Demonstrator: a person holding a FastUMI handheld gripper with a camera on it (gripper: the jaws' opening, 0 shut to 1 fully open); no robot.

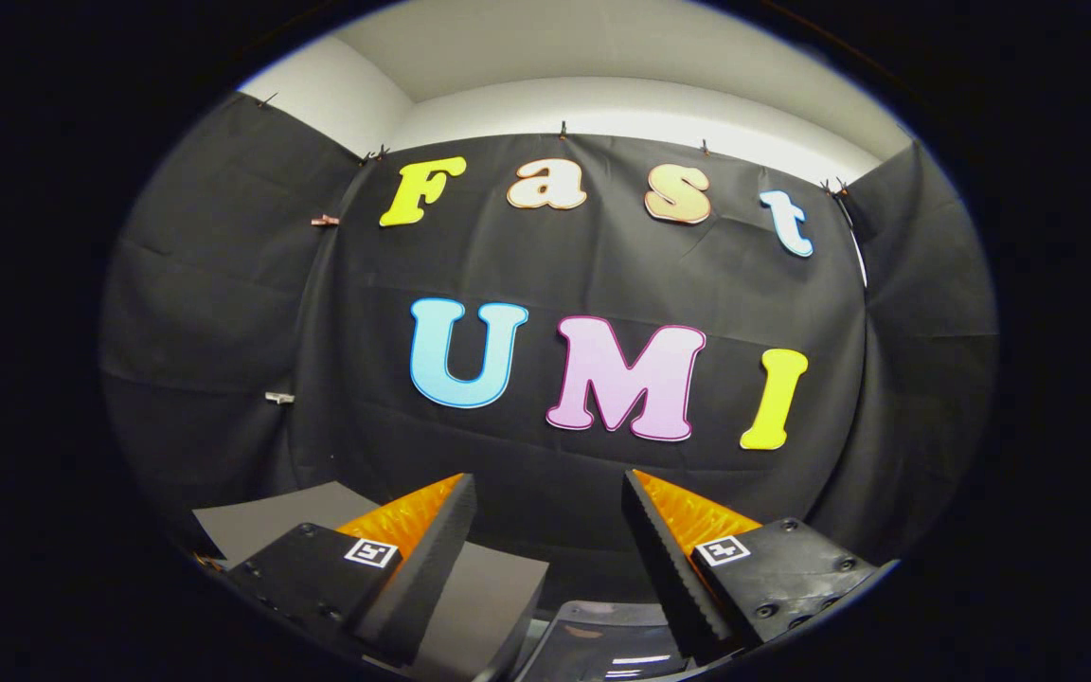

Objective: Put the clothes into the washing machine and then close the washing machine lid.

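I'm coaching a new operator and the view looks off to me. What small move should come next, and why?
Probably tip the claw downward. Its fingers stand open with nothing between them and point at the booth's black cloth wall. Just a grey panel beside the left finger and a dark glossy surface low between the fingers can be seen, and no clothes to aim at.

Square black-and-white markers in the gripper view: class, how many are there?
2. One marker sits on the left finger's mount, a second marker on the right's. None seem hidden. The gripper is open, holding nothing.
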